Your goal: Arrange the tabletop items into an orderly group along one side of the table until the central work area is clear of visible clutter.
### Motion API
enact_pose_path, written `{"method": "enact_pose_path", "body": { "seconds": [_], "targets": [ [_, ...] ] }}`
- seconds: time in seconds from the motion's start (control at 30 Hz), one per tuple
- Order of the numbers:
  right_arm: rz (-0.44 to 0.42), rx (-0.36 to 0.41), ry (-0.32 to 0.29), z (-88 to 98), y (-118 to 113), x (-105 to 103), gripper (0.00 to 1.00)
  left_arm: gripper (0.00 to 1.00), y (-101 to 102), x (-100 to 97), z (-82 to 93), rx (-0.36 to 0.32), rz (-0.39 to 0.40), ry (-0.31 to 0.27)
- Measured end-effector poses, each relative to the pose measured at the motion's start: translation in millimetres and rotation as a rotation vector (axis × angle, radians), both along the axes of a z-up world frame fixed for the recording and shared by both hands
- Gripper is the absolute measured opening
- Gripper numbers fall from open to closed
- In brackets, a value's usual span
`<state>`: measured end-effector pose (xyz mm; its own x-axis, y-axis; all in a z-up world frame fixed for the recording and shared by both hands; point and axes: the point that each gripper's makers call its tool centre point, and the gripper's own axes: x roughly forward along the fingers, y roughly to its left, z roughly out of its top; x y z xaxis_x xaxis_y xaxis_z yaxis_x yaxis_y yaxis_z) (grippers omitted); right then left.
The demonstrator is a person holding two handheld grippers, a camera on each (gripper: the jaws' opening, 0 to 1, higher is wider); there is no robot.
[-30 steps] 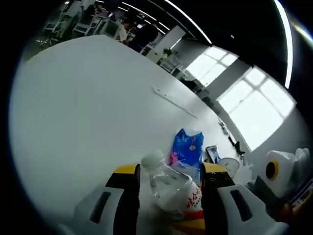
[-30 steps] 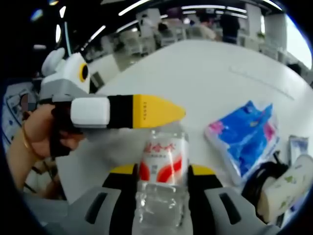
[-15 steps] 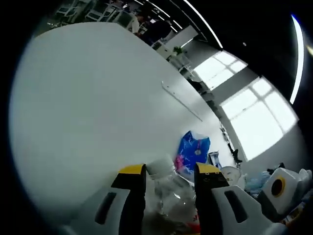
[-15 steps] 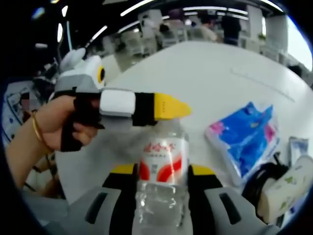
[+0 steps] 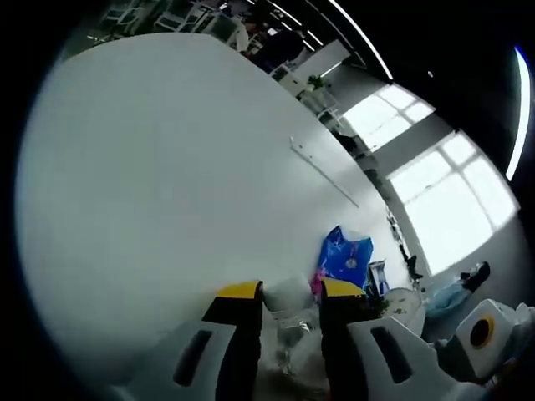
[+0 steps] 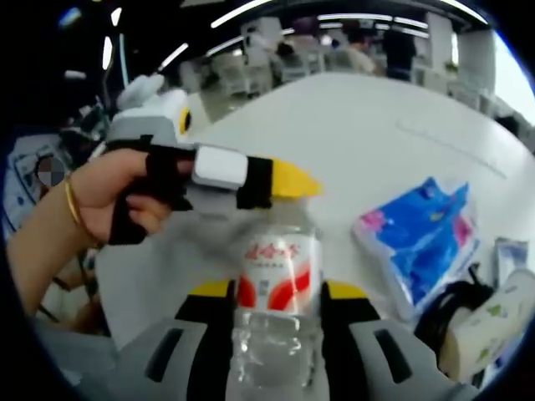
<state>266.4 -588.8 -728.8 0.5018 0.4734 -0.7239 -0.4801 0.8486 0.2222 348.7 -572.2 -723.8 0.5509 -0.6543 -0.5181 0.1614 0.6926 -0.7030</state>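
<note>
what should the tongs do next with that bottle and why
Probably let one set of tongs release. The right tongs clamp the clear bottle at its red label, and the left tongs have closed on its white cap. One grip seems enough to carry it to the blue packet at the table side.

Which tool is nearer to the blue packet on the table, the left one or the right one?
The right tool. It holds the water bottle just beside the blue packet; the left tool, at the bottle's cap, lies on the bottle's far side.
</note>
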Motion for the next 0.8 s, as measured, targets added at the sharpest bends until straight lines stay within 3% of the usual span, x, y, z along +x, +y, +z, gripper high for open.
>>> {"method": "enact_pose_path", "body": {
  "seconds": [0.43, 0.8],
  "targets": [
    [0.003, 0.002, -0.023, 7.9, 0.1, -1.4, 0.37, 0.22, -2.8, -0.7, 22.3, 0.069, -0.048, -0.106],
    [-0.019, 0.011, -0.082, 24.9, 0.0, 1.9, 0.36, 0.22, -10.2, -0.5, 66.9, 0.197, -0.136, -0.312]
  ]
}}
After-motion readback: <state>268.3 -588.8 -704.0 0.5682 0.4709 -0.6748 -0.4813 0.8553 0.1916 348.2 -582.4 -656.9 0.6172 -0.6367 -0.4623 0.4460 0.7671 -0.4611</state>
